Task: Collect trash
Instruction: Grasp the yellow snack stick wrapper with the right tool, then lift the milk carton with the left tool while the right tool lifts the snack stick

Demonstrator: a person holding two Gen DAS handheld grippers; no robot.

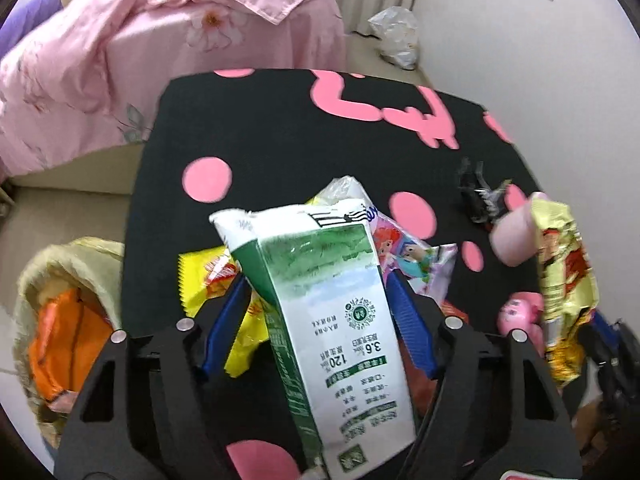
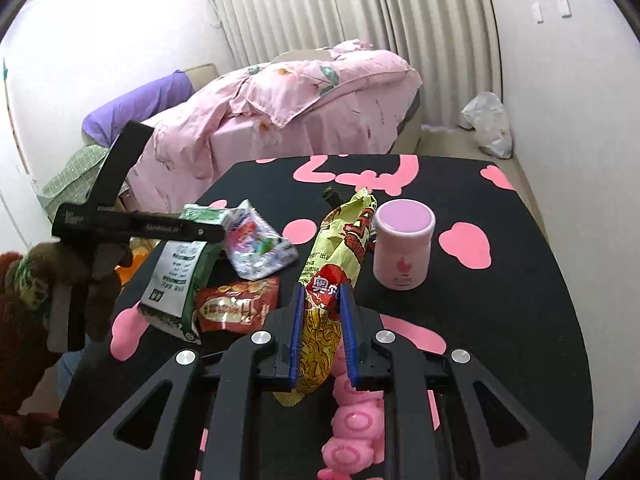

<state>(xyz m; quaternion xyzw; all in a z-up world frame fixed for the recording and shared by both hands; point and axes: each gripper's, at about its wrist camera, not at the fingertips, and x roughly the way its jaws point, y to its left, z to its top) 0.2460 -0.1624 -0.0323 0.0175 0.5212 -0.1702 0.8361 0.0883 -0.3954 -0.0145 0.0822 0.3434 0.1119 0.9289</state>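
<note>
Here the black table (image 2: 500, 312) with its pink blotches takes up most of the room in front of me, with a pink-quilted bed (image 2: 304, 104) behind it and a crumpled clear plastic bag (image 2: 490, 124) on the floor by the wall. Beside the table's left edge hangs a pale yellow bag (image 1: 36, 276) with orange stuff inside. The left gripper (image 1: 316, 280) straddles a green-and-white carton (image 1: 340, 320); its blue pads stand either side of it, and whether they actually press on it I cannot tell. The right gripper (image 2: 322, 304) is clamped on a long yellow snack wrapper (image 2: 340, 248), lifted clear of the tabletop. Loose on the table lie a red sachet (image 2: 236, 306) just beside the carton, a purple cartoon wrapper (image 2: 256, 248) behind it, and a yellow packet (image 1: 200, 276) under the left fingers. A pink-lidded jar (image 2: 402, 248) stands upright right of the held wrapper. A pink toy (image 2: 352, 428) sits beneath the right gripper.
</note>
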